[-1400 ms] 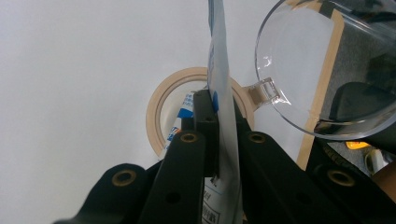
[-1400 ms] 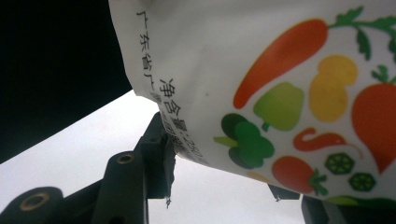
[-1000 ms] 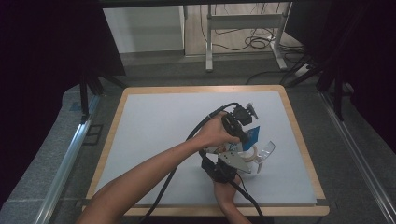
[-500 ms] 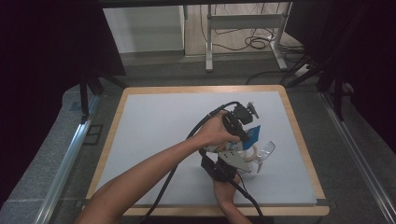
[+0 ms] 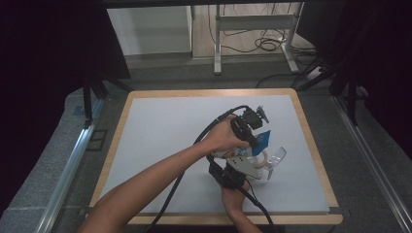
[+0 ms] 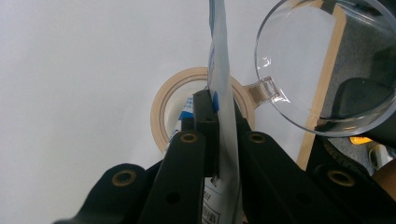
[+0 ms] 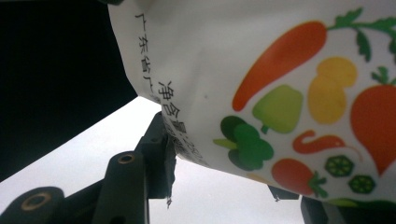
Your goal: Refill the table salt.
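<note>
Worktop point(image 5: 160, 131): pale sheet in a wooden frame; both forearms come in from six o'clock in the high view.
Left hand point(image 5: 224, 137): grips the left tongs point(image 5: 256, 141) just right of the worktop's centre, cable trailing back toward six o'clock.
Left tongs, state: jaws pressed narrow on the thin edge of the pouch point(image 6: 223, 84), which rises toward twelve o'clock in the left gripper view.
Pouch: white with blue print on one face; in the right gripper view its other face point(image 7: 261, 79) shows cartoon vegetables and black lettering.
Tape roll point(image 6: 161, 109): beige ring lying flat on the worktop, right behind the left jaws in the left gripper view.
Clear lid point(image 6: 327, 60): round, transparent, with a small tab, at two o'clock of the tape roll.
Right tongs point(image 5: 248, 167): at five o'clock of the left hand in the high view, held from below.
Right tongs, state: jaws about half apart, closed on the lower part of the pouch, one at each side.
</note>
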{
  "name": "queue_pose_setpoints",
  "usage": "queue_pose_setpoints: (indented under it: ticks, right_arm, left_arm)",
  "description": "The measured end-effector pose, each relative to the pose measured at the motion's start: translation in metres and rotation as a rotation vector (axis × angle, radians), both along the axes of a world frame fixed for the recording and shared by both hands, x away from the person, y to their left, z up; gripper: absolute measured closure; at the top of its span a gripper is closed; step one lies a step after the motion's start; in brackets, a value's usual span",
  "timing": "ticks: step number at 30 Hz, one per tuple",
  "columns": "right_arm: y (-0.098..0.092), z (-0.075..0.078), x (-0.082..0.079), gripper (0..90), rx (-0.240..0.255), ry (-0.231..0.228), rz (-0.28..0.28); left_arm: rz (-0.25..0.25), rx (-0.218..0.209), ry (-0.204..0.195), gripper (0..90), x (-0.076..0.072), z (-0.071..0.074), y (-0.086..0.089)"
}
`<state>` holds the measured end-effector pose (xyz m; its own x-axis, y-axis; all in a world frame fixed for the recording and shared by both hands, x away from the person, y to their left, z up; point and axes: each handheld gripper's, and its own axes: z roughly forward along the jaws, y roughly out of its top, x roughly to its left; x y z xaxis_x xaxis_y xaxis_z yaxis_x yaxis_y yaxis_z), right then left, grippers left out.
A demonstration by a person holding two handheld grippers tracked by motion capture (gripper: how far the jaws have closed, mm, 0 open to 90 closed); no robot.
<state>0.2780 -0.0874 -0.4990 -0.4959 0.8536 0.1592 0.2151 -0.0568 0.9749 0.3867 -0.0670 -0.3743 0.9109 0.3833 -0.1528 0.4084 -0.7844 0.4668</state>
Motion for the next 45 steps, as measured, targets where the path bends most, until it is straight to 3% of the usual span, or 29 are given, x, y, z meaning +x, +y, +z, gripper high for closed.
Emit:
queue_pose_setpoints:
  ticks: [45]
  right_arm:
    - [-0.0010,0.0051,0.0010,52.2,-0.007,-0.013,-0.004]
  left_arm:
    - [-0.009,-0.002,0.002,90.0,0.0004,0.0056,-0.0011]
